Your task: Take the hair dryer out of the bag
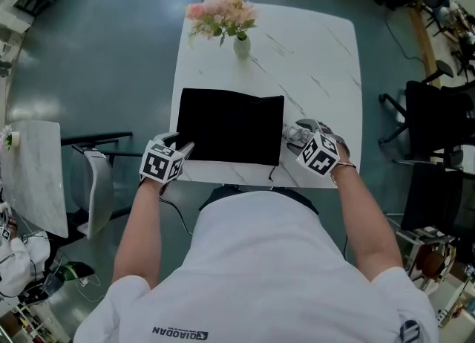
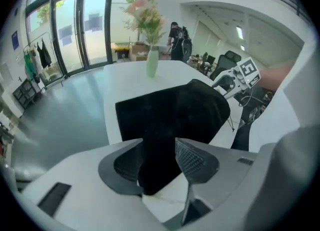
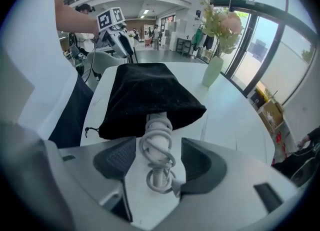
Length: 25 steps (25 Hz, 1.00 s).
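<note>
One black bag (image 1: pixel 230 128) spans from left gripper (image 1: pixel 183 148) to right gripper (image 1: pixel 292 135) in head view. Left gripper view: jaws apart, bag corner between them, unclamped. Right gripper view: jaws apart around the cord-wrapped hair dryer (image 3: pixel 158 142) protruding at the bag mouth. Extraction step; next move likely: clamp handle, withdraw.

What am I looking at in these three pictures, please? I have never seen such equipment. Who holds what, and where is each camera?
There is no robot here. A person holds a two-jaw gripper in each hand. The head view comes from a camera on the person's head, looking steeply down. The other two views come from cameras riding on the grippers, each looking along its own jaws.

On the white marbled table lies a black soft cloth bag, and a pale green vase of pink flowers stands behind it.

The left gripper is open, with a corner of the bag between its jaws. The right gripper is open around the white hair dryer, whose cable-wound end sticks out of the bag. Neither gripper pinches anything.
</note>
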Tool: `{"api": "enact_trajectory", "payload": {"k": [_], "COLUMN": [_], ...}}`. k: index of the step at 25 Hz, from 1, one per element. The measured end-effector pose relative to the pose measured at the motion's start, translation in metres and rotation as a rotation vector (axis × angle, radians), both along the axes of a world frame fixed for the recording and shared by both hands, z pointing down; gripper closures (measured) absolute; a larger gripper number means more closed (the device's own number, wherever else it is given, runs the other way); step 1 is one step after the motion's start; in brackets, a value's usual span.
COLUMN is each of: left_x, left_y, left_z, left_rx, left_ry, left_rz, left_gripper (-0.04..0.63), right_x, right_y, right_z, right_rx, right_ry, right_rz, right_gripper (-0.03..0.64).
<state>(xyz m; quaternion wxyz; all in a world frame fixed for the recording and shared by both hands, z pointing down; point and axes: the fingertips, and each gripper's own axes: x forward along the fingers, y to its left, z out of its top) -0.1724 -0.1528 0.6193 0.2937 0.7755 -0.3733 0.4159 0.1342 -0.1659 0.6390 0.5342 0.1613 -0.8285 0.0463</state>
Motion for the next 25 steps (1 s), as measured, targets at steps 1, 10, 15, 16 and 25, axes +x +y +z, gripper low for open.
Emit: {"api": "enact_trajectory", "payload": {"k": [1, 10, 15, 16, 25], "left_x": [0.013, 0.116, 0.123, 0.123, 0.130], "left_y": [-0.010, -0.048, -0.041, -0.040, -0.032], "left_z": [-0.001, 0.036, 0.043, 0.042, 0.052], "left_rx": [0.018, -0.023, -0.050, -0.051, -0.058], "left_ry": [-0.008, -0.192, -0.203, -0.199, -0.204], "left_rz": [0.045, 0.558, 0.671, 0.679, 0.712], "left_gripper": [0.382, 0.382, 0.383, 0.383, 0.476], "right_x": [-0.004, -0.031, -0.035, -0.036, -0.038], "right_y": [-0.001, -0.011, -0.014, -0.014, -0.014], "right_z": [-0.001, 0.018, 0.018, 0.019, 0.026], "right_rx": [0.009, -0.002, -0.004, -0.005, 0.003], "right_ry": [0.000, 0.056, 0.039, 0.038, 0.041], "right_rz": [0.001, -0.017, 0.009, 0.010, 0.015], "right_gripper": [0.325, 0.325, 0.327, 0.327, 0.355]}}
